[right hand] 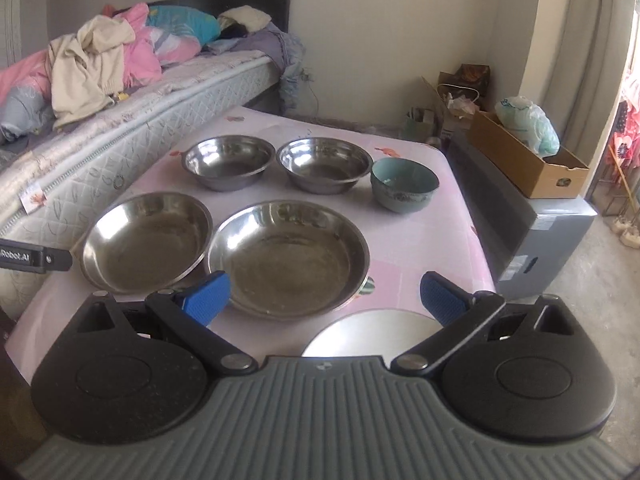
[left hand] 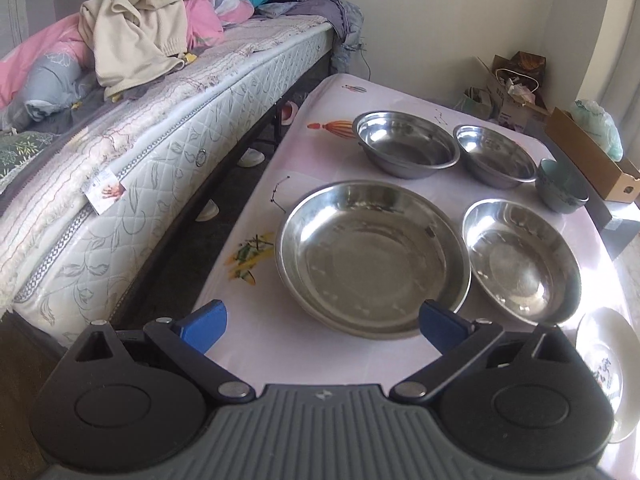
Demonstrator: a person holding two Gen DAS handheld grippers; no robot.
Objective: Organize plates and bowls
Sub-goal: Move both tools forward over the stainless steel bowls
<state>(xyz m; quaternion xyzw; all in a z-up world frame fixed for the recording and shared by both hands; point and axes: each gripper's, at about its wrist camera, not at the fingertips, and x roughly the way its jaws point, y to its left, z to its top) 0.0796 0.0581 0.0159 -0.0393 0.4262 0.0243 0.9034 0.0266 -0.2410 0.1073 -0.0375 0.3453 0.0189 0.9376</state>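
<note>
Steel bowls (right hand: 286,256) empty, teal bowl (right hand: 404,184) empty; both grippers' fingers (left hand: 204,326) apart

On my left I see a quilted white mattress (left hand: 168,168) heaped with a cream knitted garment (left hand: 132,36) and pink bedding (right hand: 140,52). To the right, an open brown cardboard box (right hand: 528,160) sits on a grey case (right hand: 548,236).

Two plates (right hand: 286,256) lie before three bowls (right hand: 324,165) on the table (right hand: 432,240), bed (right hand: 120,148) left.
</note>
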